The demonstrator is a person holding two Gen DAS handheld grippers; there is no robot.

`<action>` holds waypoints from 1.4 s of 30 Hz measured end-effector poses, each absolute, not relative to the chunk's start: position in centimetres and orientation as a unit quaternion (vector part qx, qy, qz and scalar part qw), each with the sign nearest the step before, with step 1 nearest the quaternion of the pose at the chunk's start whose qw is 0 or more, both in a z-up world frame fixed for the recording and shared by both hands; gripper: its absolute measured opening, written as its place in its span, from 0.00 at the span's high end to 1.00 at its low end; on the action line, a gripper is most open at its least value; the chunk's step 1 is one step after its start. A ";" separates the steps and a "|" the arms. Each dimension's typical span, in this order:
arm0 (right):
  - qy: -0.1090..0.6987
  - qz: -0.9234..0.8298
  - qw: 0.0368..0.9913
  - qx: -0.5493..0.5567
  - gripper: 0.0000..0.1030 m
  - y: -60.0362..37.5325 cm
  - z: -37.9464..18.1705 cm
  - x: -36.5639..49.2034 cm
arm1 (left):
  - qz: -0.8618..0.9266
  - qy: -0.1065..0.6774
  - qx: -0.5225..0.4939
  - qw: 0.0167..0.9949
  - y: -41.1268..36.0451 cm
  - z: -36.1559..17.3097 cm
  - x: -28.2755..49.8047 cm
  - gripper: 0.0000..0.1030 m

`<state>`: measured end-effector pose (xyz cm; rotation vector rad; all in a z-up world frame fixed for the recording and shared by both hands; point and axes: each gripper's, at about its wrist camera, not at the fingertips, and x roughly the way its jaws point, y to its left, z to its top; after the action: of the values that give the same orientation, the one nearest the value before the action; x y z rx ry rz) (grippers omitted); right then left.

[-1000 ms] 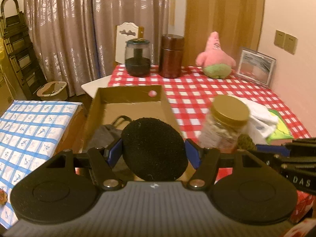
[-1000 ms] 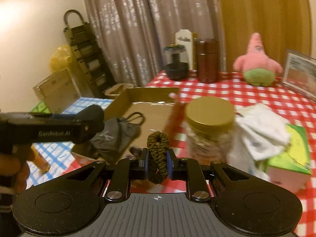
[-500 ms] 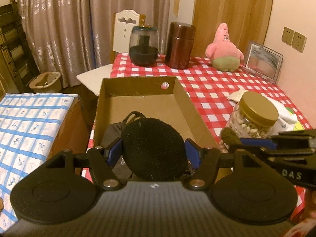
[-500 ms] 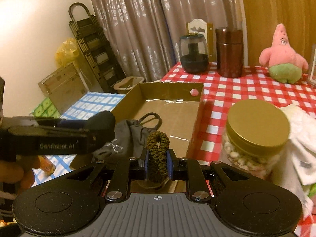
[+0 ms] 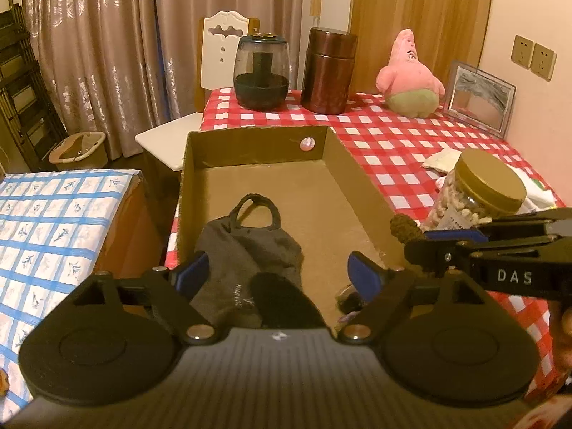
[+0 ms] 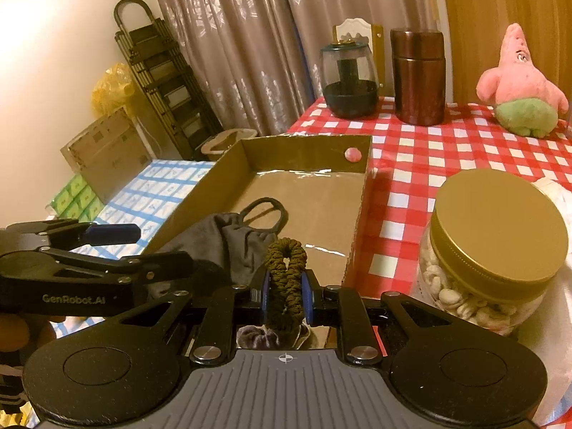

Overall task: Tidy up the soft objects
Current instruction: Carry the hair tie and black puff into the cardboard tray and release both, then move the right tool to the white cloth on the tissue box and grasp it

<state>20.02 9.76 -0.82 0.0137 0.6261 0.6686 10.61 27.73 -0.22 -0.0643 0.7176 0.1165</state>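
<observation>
Soft objects are going into the cardboard box (image 5: 343, 178), and two deliveries are landing at once. The left gripper (image 5: 277, 271) has just been spreading its jaws: its blue pads (image 5: 193, 271) stand well apart with nothing pressed between them, and the black foam puff (image 5: 282, 300), a dense, matte, rounded pad, now lies below the fingers on the near floor of the box, beside the grey fabric mask (image 5: 246, 246). That mask is limp and crumpled, one ear loop (image 5: 255, 211) arching out across the brown card. So the left drop looks done, by my reading. Over to the right gripper (image 6: 285, 295): clamped tight on the olive scrunchie (image 6: 285, 279), a braided, knobbly fabric ring squashed into a tall narrow loop between the pads, held over the near right corner of the box. A dark velvety bundle (image 6: 258, 336) peeks out just under it, too hidden to name. The box is shallow, open-topped, plain corrugated card with a glossy tape strip across the floor and a small pink dot (image 6: 352, 153) on the far wall. It sits on the red-and-white checked tablecloth (image 6: 422, 164), with the gold-lidded jar (image 6: 493, 243) standing just beside its right wall. What the next move calls for, I'd say: the right jaws open while the scrunchie is inside the wall, since a light, springy ring may snag on a pad or bounce out; and the left hand lifts away without dragging the puff.
</observation>
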 end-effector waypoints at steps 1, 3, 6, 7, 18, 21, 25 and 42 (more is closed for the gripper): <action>0.303 0.323 0.897 0.006 0.82 9.9 -0.9 20.1 | 0.057 0.350 -0.028 0.934 27.8 -0.2 10.5 0.19; 0.304 0.323 0.896 0.006 0.82 10.0 -1.0 20.2 | 0.057 0.351 -0.028 0.934 28.0 -0.2 10.1 0.19; 0.305 0.325 0.895 0.008 0.82 10.3 -1.2 20.3 | 0.058 0.350 -0.027 0.934 28.1 -0.2 9.7 0.19; 0.306 0.327 0.894 0.009 0.82 10.4 -1.2 20.3 | 0.060 0.350 -0.027 0.934 28.2 -0.2 9.6 0.19; 0.301 0.340 0.891 0.033 0.37 9.9 -0.8 20.1 | 0.068 0.348 -0.021 0.935 28.3 0.0 8.7 0.19; 0.295 0.337 0.894 0.028 0.37 9.4 -0.5 19.3 | 0.067 0.348 -0.022 0.935 28.0 0.0 8.4 0.19; 0.290 0.327 0.899 0.017 0.37 8.4 -0.2 18.0 | 0.065 0.349 -0.023 0.935 27.5 0.4 8.0 0.19; 0.248 0.282 0.927 -0.019 0.37 4.0 2.6 11.5 | 0.054 0.325 -0.020 0.944 22.7 4.7 6.2 0.19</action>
<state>11.50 3.99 2.59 -0.0399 0.5078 0.5778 6.22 22.70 4.68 -0.0407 0.6635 0.1106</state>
